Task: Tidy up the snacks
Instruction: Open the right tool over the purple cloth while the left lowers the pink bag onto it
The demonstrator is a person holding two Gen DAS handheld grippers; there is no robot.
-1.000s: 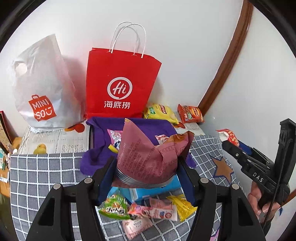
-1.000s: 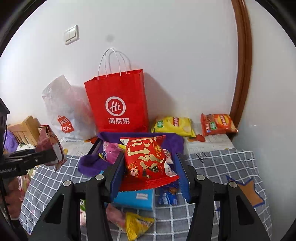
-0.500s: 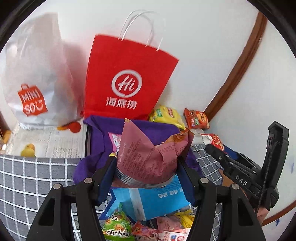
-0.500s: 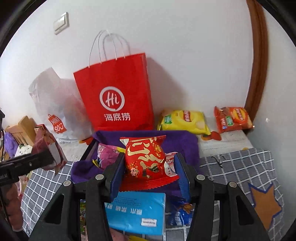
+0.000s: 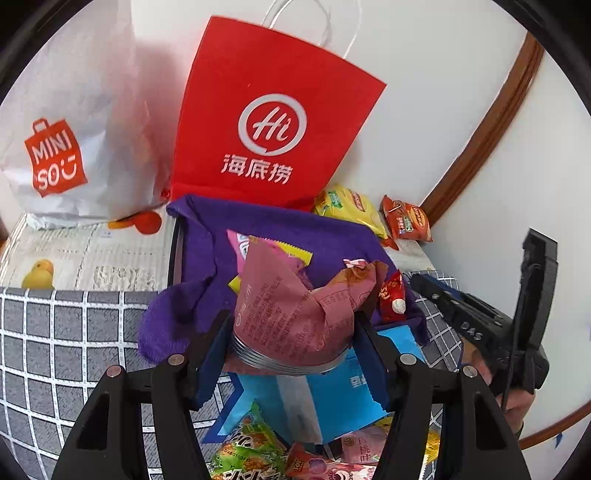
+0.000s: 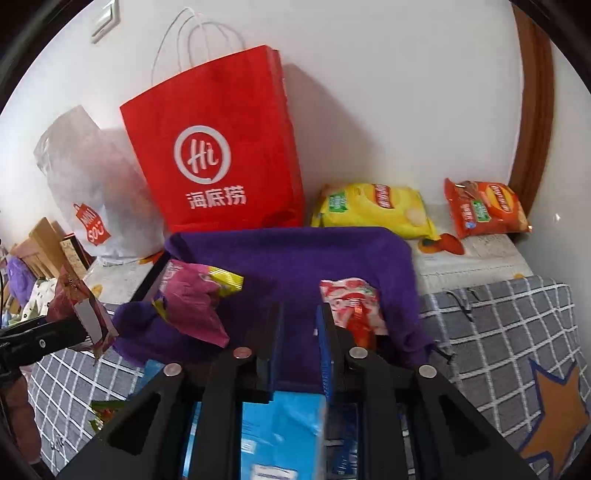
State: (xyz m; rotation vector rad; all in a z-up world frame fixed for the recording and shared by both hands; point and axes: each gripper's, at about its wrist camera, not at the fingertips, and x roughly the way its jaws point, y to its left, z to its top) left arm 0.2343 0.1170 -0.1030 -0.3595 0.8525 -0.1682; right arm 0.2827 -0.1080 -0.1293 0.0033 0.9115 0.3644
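Right hand-held gripper (image 6: 298, 325) now empty, jaws narrow, having just dropped red packet (image 6: 354, 306) into far purple-lined bin (image 6: 295, 251); left hand-held gripper (image 5: 295, 325) still clamping pink packet (image 5: 295, 306), nearing bin next.

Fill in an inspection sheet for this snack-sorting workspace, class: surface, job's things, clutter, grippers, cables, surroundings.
Surface: grey checked cloth, partly covered.
Job's things: purple-lined tray holds a pink packet and a red-white packet; blue pack outside it.
Clutter: red paper bag, white Miniso bag, yellow chips, orange chips behind.
Grippers: left gripper shut on pink-brown packet; right gripper narrowly parted, empty.
Cables: nothing seen.
Surroundings: white wall, brown trim, light switch.
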